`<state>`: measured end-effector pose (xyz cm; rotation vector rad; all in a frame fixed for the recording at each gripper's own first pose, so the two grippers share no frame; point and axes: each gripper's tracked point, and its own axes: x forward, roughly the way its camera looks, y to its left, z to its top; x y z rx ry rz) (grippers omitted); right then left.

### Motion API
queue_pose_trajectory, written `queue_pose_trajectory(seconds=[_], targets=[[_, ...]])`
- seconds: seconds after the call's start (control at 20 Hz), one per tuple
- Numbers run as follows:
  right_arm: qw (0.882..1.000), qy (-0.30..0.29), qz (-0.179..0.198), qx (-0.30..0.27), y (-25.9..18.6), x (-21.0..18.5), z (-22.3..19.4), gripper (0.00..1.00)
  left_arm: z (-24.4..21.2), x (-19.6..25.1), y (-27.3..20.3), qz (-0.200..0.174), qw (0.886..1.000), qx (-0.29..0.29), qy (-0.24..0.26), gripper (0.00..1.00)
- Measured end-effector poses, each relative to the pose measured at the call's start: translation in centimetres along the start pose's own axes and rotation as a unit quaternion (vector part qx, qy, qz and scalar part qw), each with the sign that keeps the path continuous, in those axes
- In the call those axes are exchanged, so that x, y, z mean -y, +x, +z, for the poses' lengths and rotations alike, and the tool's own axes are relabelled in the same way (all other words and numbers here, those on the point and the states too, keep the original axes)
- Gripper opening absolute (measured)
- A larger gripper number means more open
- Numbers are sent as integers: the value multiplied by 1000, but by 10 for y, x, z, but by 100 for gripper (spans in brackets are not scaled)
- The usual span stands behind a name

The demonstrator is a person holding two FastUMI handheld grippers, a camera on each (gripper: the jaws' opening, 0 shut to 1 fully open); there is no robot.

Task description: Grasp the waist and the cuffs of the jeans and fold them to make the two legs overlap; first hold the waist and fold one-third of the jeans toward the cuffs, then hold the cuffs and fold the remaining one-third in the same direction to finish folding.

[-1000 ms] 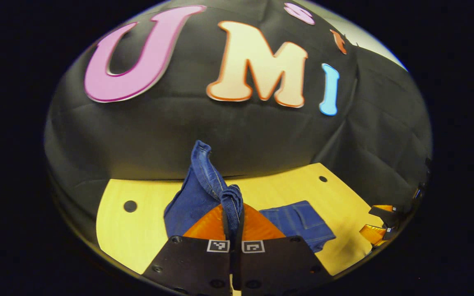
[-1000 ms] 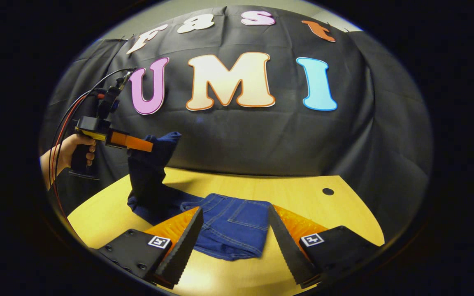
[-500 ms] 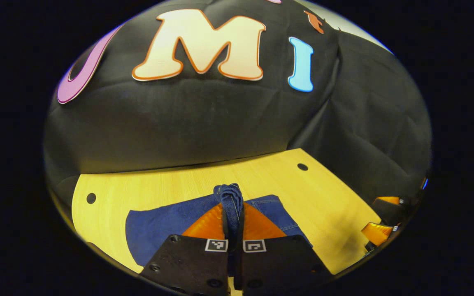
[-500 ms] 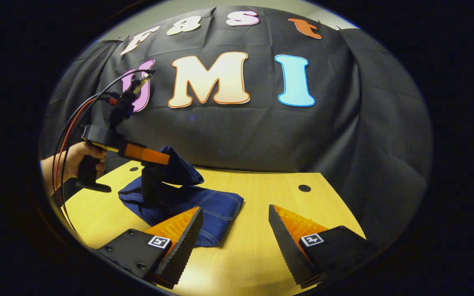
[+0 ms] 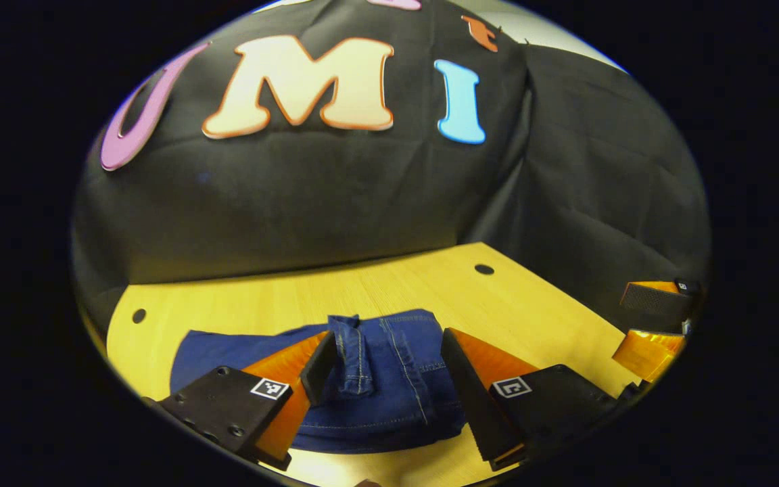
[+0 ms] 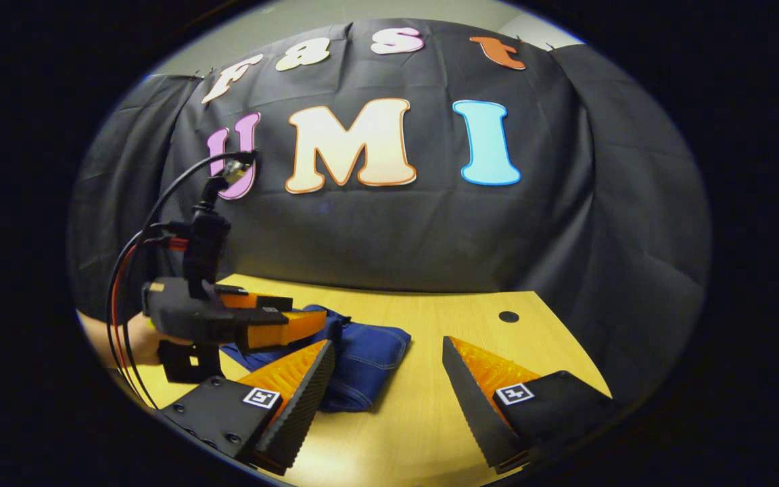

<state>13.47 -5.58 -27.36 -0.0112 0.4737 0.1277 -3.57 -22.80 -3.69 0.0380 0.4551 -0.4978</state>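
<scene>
The dark blue jeans (image 5: 389, 389) lie as a folded bundle on the yellow wooden table (image 5: 389, 291). In the left gripper view my left gripper (image 5: 384, 346) is open astride the bundle; a stitched cuff hem (image 5: 352, 355) rests beside its left finger, and neither finger presses on it. In the right gripper view the jeans (image 6: 369, 352) lie left of centre, with the left gripper (image 6: 308, 312) low over them, held by a hand (image 6: 136, 338). My right gripper (image 6: 387, 348) is open above bare table just right of the bundle, holding nothing.
The black cloth wall (image 6: 396, 230) rises right behind the table's far edge. Small round holes (image 5: 484, 269) (image 5: 138, 316) mark the tabletop. The right gripper (image 5: 653, 314) shows at the far right of the left gripper view. Cables (image 6: 159, 203) arch up from the left gripper.
My left gripper carried the cuffs down over the folded jeans and opened, letting them go onto the bundle. The right gripper stayed open and barely moved.
</scene>
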Motion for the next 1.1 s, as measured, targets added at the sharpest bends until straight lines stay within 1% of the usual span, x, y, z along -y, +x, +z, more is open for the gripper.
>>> queue_pose_trajectory(seconds=[0.15, 0.25, 0.3, 0.35, 0.5, 0.6, 0.7, 0.8, 0.85, 0.9, 0.95, 1.05, 1.1], targets=[[998, 17, -5, 58, -22, -31, 34, 100, 30, -13, -68, 39, 997, 64, 4, 94], [995, 29, 1, 91, -44, -56, 55, 99, 46, -23, -118, 59, 993, 99, 14, 93], [994, 32, 10, 100, -58, -70, 59, 99, 52, -28, -144, 69, 991, 111, 20, 92], [994, 32, 14, 106, -70, -84, 63, 100, 56, -33, -169, 78, 989, 121, 21, 93], [991, 44, 23, 124, -103, -115, 76, 99, 61, -48, -237, 103, 984, 142, 20, 92], [989, 37, 31, 137, -124, -132, 83, 99, 60, -55, -265, 114, 981, 156, 15, 94], [988, 29, 34, 148, -142, -142, 88, 99, 54, -62, -288, 122, 979, 163, 11, 92], [987, 31, 40, 150, -153, -153, 89, 100, 56, -69, -305, 134, 977, 168, 14, 94], [987, 33, 42, 149, -157, -157, 90, 99, 59, -73, -313, 139, 975, 173, 17, 92], [986, 33, 42, 155, -160, -159, 95, 99, 60, -72, -316, 140, 974, 176, 18, 91], [986, 33, 42, 160, -163, -161, 100, 99, 63, -72, -319, 142, 973, 180, 17, 94], [984, 33, 44, 167, -167, -165, 106, 98, 67, -74, -327, 146, 971, 187, 14, 92], [984, 33, 46, 169, -168, -167, 106, 99, 69, -78, -334, 147, 971, 189, 12, 94]])
